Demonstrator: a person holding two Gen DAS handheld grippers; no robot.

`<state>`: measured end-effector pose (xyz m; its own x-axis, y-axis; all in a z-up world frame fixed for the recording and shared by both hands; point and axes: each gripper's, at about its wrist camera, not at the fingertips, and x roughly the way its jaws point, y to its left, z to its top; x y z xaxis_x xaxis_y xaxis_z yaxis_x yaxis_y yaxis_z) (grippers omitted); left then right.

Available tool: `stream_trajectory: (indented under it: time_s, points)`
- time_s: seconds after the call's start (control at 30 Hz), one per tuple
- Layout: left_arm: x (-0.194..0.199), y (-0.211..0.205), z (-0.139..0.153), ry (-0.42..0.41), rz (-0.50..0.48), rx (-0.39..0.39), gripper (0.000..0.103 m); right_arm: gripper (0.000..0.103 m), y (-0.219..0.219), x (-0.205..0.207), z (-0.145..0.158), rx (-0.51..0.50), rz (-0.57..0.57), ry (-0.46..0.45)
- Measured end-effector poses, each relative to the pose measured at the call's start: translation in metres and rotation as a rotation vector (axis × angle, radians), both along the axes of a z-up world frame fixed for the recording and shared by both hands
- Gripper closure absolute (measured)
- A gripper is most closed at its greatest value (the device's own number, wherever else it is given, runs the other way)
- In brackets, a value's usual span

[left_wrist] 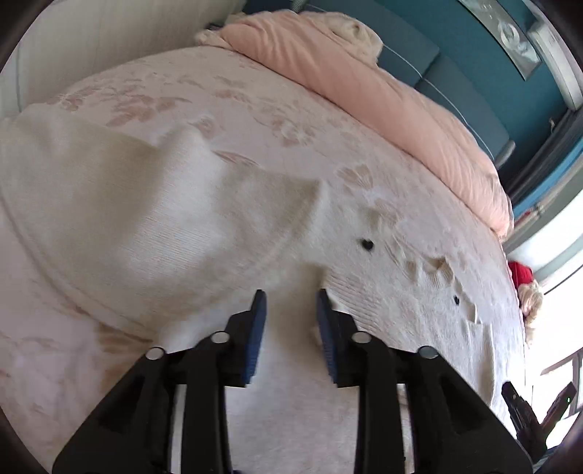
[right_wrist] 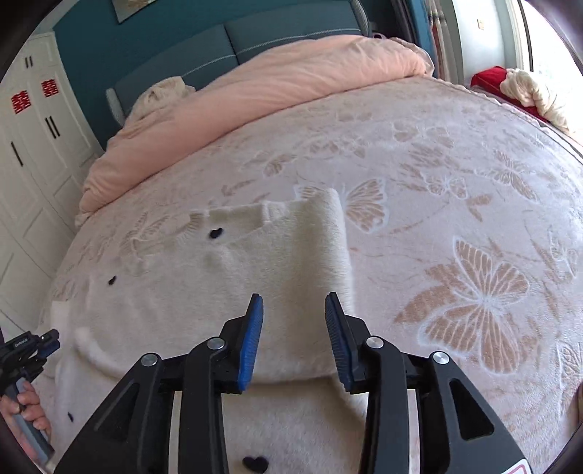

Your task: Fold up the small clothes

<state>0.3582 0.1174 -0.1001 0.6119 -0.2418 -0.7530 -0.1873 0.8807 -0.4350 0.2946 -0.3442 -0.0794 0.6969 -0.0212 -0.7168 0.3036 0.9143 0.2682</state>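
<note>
We hold the left gripper (left_wrist: pixel 291 302) low over a cream knit sweater (left_wrist: pixel 153 204) that lies spread on the bed (left_wrist: pixel 255 94). Its jaws stand spread apart with nothing between them; the blue pads (left_wrist: pixel 257 328) frame bare knit fabric. A folded sleeve runs diagonally across the sweater body in the left wrist view. Small black heart motifs (left_wrist: pixel 366 244) dot the knit.

We hold the right gripper (right_wrist: pixel 293 306) above the same sweater (right_wrist: pixel 226 291). Its jaws are likewise spread, gripping nothing. One edge of the sweater is folded over, forming a straight band just ahead of the right finger. A black heart (right_wrist: pixel 215 232) marks the fabric near the neckline.

The bed carries a pale bedspread with a butterfly pattern (right_wrist: pixel 477 291). A pink duvet (right_wrist: pixel 262 94) lies bunched along the teal headboard (right_wrist: pixel 255 32). In the right wrist view, the left gripper (right_wrist: pixel 51 337) appears at the left edge, beside the sweater.
</note>
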Motion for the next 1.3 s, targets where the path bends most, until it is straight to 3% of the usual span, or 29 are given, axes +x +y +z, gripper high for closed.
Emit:
stream_trajectory:
  time_s: [0.03,0.1,0.23,0.3,0.37,0.4,0.43,0.47,0.57,0.67,0.77,0.87,0.93,1.0,1.07,1.17,1.3]
  points:
    - [-0.004,0.031,0.003,0.0,0.062,-0.008,0.045,0.059,0.007,-0.01,0.004,0.007,0.021,-0.01]
    - [-0.007,0.097,0.001,0.029,0.219,-0.002,0.034,0.056,0.021,-0.031,0.007,0.023,0.065,-0.013]
    - [-0.009,0.228,-0.025,0.12,0.541,0.001,0.031,0.051,0.059,-0.069,-0.001,0.036,0.109,0.029]
    - [-0.01,0.27,-0.035,0.111,0.645,-0.052,0.036,0.049,0.075,-0.082,-0.01,0.056,0.117,0.068]
    - [0.0,0.282,-0.031,0.098,0.679,-0.026,0.044,0.048,0.09,-0.088,-0.017,0.054,0.127,0.108]
    - [0.009,0.282,-0.028,0.105,0.67,-0.006,0.067,0.048,0.096,-0.09,-0.019,0.049,0.125,0.12]
    - [0.02,0.279,-0.027,0.121,0.64,-0.015,0.092,0.048,0.101,-0.091,-0.021,0.056,0.131,0.129]
    - [0.028,0.275,-0.021,0.132,0.622,-0.016,0.095,0.048,0.105,-0.091,-0.022,0.06,0.132,0.138]
    - [0.039,0.237,0.035,-0.015,0.519,0.056,0.096,0.048,0.109,-0.087,-0.021,0.067,0.136,0.133]
    - [0.037,0.142,0.109,-0.198,0.262,0.091,0.096,0.048,0.108,-0.082,-0.017,0.091,0.133,0.111]
    - [0.026,0.022,0.15,-0.279,-0.01,0.066,0.095,0.048,0.104,-0.078,-0.011,0.105,0.126,0.087]
    - [0.006,-0.094,0.134,-0.221,-0.245,0.041,0.083,0.042,0.095,-0.077,-0.006,0.111,0.12,0.069]
    - [-0.011,-0.147,0.098,-0.157,-0.332,0.035,0.037,0.042,0.085,-0.075,-0.007,0.144,0.117,0.067]
    - [-0.033,-0.169,0.06,-0.101,-0.363,-0.002,0.037,0.042,0.074,-0.069,-0.008,0.184,0.121,0.077]
    - [-0.044,-0.157,0.03,-0.043,-0.34,-0.057,0.037,0.04,0.067,-0.061,-0.005,0.204,0.138,0.071]
    - [-0.054,-0.103,-0.002,0.024,-0.163,-0.18,0.036,0.034,0.068,-0.036,-0.001,0.212,0.193,0.05]
    - [-0.033,-0.02,-0.032,0.116,0.101,-0.29,0.036,0.033,0.086,0.024,-0.012,0.22,0.254,0.061]
